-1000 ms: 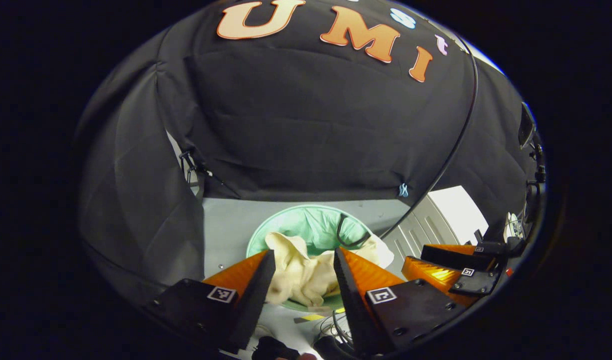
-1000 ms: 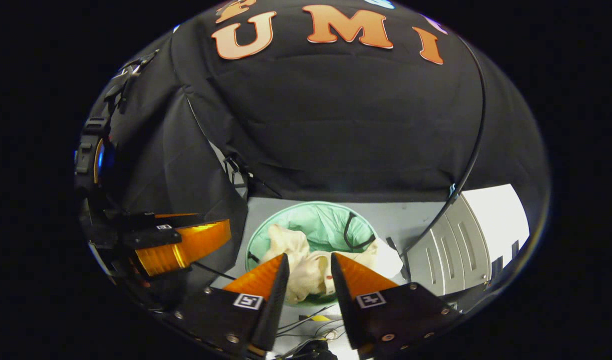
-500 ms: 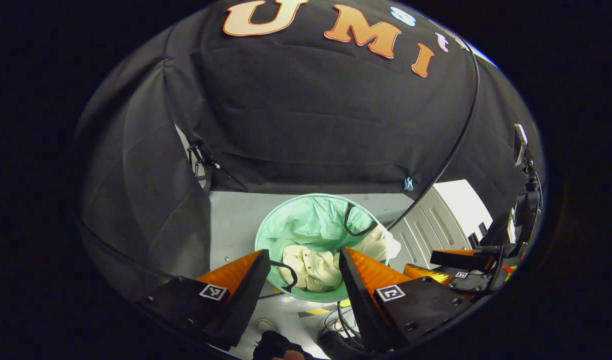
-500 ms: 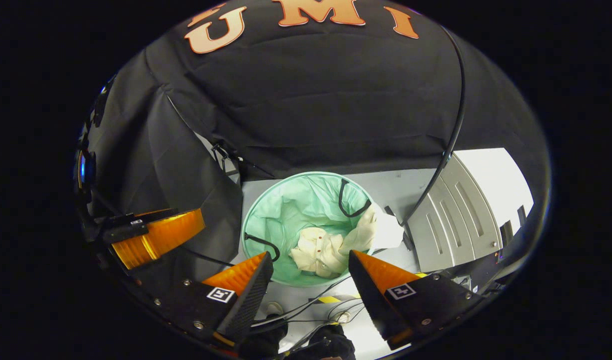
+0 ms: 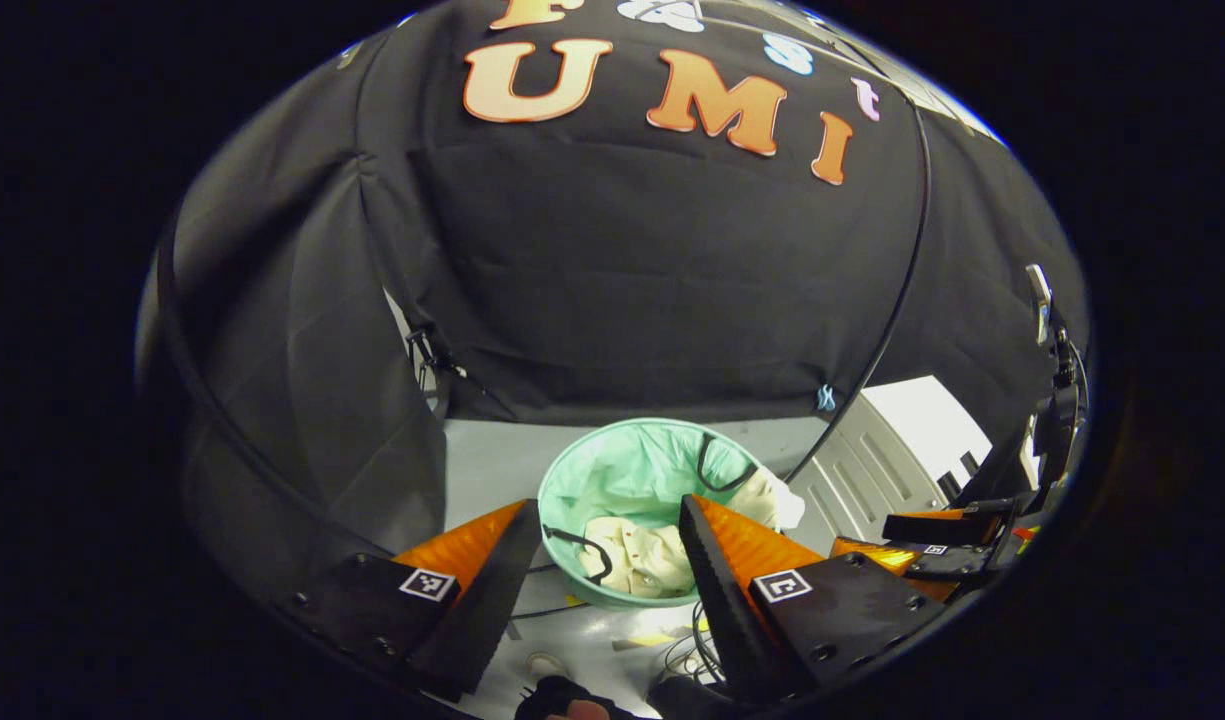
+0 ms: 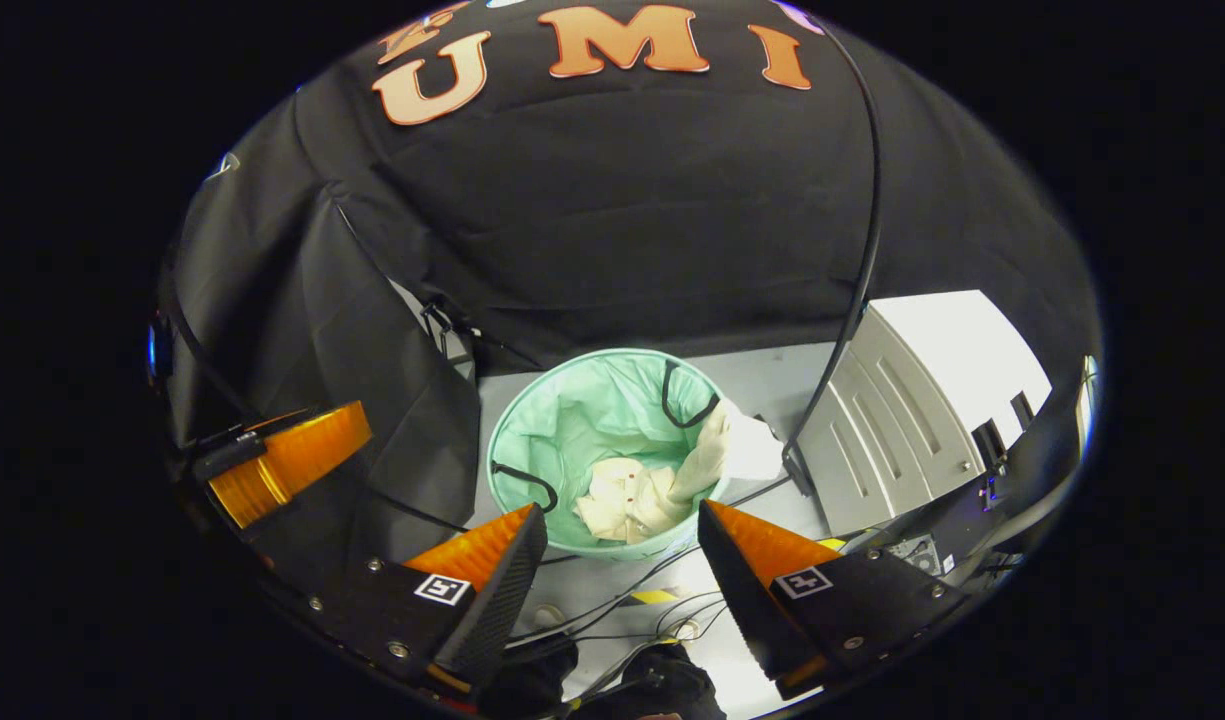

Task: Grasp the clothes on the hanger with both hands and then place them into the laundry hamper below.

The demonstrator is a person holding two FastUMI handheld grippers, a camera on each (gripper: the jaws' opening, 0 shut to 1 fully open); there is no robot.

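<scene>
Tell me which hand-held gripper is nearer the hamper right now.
Hard to call; the left looks marginally nearer. The left hand-held gripper hangs open above the hamper, fingers overlapping its rim. The right hand-held gripper is open too, above its near edge. The cream garment lies inside.

Left gripper [image 5: 606, 515]: two wedge-shaped fingers with serrated inner faces, on dark mounting plates fixed with round screws. Each plate behind the jaws carries a small square black-and-white marker. Right gripper [image 6: 620, 520]: same build.

Dim booth, bright glare at lower right, sharp focus, strong fisheye bending at edges.
</scene>
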